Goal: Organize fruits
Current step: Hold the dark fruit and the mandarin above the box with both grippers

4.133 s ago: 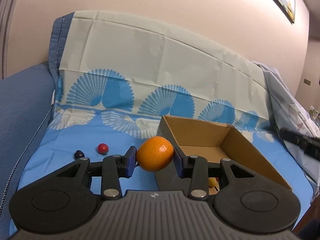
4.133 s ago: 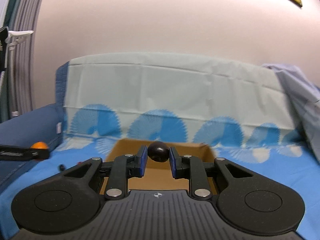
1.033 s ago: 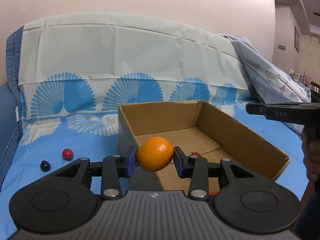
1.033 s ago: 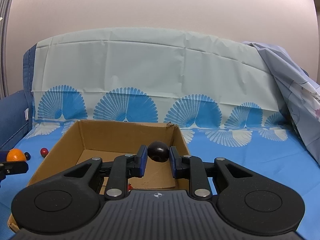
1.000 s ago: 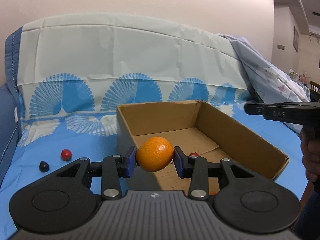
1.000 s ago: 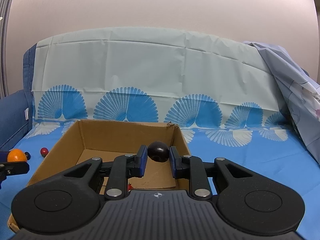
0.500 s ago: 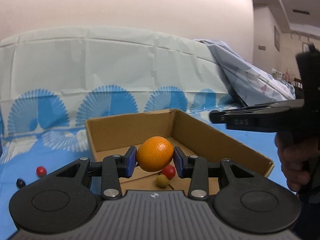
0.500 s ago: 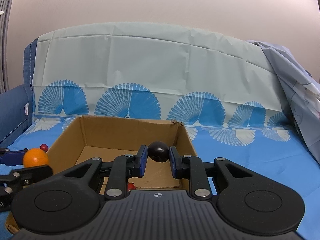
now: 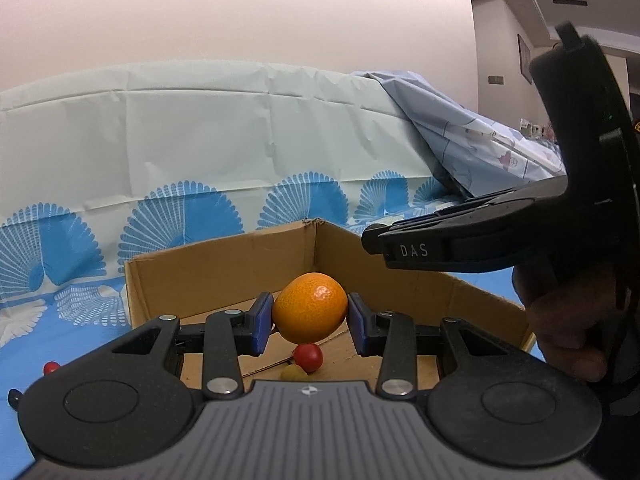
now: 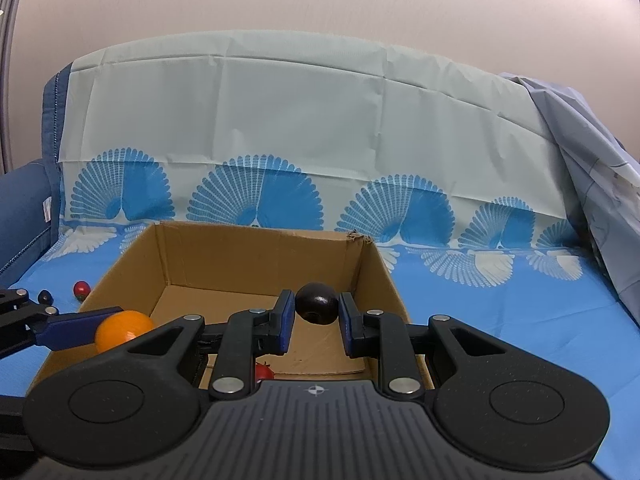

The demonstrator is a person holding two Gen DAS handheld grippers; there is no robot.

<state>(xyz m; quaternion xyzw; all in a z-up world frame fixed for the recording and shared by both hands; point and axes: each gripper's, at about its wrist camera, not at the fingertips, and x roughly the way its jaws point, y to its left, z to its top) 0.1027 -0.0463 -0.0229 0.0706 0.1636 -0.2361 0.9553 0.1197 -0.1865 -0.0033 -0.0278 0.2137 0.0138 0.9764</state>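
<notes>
My left gripper [image 9: 309,322] is shut on an orange [image 9: 309,306] and holds it above the open cardboard box [image 9: 224,260]. The orange also shows in the right wrist view [image 10: 122,330], over the box's left wall. My right gripper [image 10: 315,320] is shut on a dark round fruit [image 10: 316,302], over the box [image 10: 260,256] from its near side. Inside the box lie a red fruit [image 9: 308,357] and a yellowish fruit [image 9: 293,372]; the red fruit also shows in the right wrist view [image 10: 264,371].
A small red fruit [image 10: 81,289] and a small dark fruit [image 10: 45,297] lie on the blue patterned cloth [image 10: 500,320] left of the box. The cloth-covered sofa back [image 10: 280,128] rises behind. A pale sheet [image 10: 592,184] hangs at the right.
My left gripper has carried the orange rightward until it is over the box. The right gripper has edged closer to the box and now appears much nearer in the left view.
</notes>
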